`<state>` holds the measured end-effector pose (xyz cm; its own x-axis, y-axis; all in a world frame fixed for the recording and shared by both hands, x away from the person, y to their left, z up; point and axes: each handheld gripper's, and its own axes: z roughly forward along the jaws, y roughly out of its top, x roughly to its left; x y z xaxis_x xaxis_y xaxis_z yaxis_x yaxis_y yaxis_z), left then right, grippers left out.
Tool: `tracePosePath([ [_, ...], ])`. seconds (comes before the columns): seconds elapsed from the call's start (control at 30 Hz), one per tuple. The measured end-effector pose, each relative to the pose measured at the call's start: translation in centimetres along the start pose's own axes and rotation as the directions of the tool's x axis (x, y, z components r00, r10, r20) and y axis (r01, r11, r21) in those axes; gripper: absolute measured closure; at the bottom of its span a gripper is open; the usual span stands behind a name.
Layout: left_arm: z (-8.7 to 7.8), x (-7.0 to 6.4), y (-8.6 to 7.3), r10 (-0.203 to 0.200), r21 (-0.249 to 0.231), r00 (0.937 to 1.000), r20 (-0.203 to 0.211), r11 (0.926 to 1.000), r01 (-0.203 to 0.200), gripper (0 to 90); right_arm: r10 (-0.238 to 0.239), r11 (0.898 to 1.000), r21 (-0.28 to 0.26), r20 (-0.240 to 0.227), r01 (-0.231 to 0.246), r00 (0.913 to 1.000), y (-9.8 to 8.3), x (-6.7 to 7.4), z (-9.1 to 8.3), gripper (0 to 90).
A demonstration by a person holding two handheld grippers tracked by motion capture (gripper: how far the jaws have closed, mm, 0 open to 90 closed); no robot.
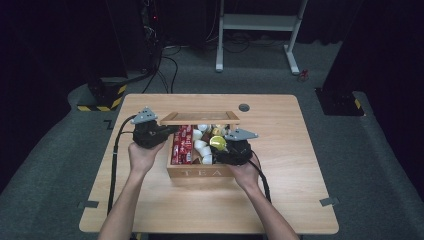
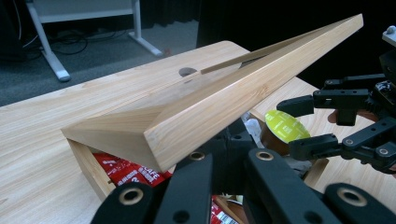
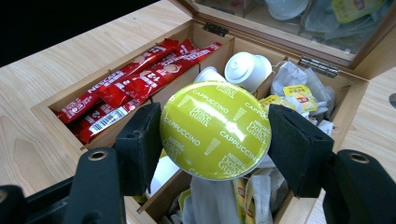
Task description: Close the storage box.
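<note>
I have the green capsule [image 3: 215,130] pinched between the two pads of my right gripper [image 3: 215,133], one pad on each side of its round foil top, which reads "Cappuccino" and "Dolce Gusto". It hangs just above the open wooden box [image 1: 200,172], over the near right part of it; in the high view the capsule [image 1: 218,143] sits at the tip of the right gripper [image 1: 223,148], and in the left gripper view I see it [image 2: 286,127] held between the same two black jaws.

Directly below and beyond the capsule lie white capsules [image 3: 247,69] in the middle compartment and loose tea-bag wrappers [image 3: 299,93] in the right one. The left compartment holds red coffee sticks [image 3: 135,88] lying lengthwise.

The box's lid [image 2: 210,109] is lifted on its hinges [image 3: 316,66], with a clear pane in its frame. My left gripper [image 1: 172,130] is at the lid's left end, its jaws together and tucked under the lid's edge; I cannot tell for sure whether they are pinching the frame or merely propping it. The front wall of the box carries the word "TEA".

The box stands near the middle of the table [image 1: 300,190]. My hands come in from the near edge, one each side of the box.
</note>
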<state>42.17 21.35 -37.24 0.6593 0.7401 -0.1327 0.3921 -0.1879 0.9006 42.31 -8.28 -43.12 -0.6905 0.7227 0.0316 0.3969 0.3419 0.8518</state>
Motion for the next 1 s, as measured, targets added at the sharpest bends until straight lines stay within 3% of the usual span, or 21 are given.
tracePosePath([
  [1.0,0.1,0.0,-0.1,-0.005,0.001,1.0000,0.005,1.0000,0.005,90.0,0.035,0.999,-0.037,0.051,-0.034,0.9980,-0.5,-2.3,-2.7,37.6],
])
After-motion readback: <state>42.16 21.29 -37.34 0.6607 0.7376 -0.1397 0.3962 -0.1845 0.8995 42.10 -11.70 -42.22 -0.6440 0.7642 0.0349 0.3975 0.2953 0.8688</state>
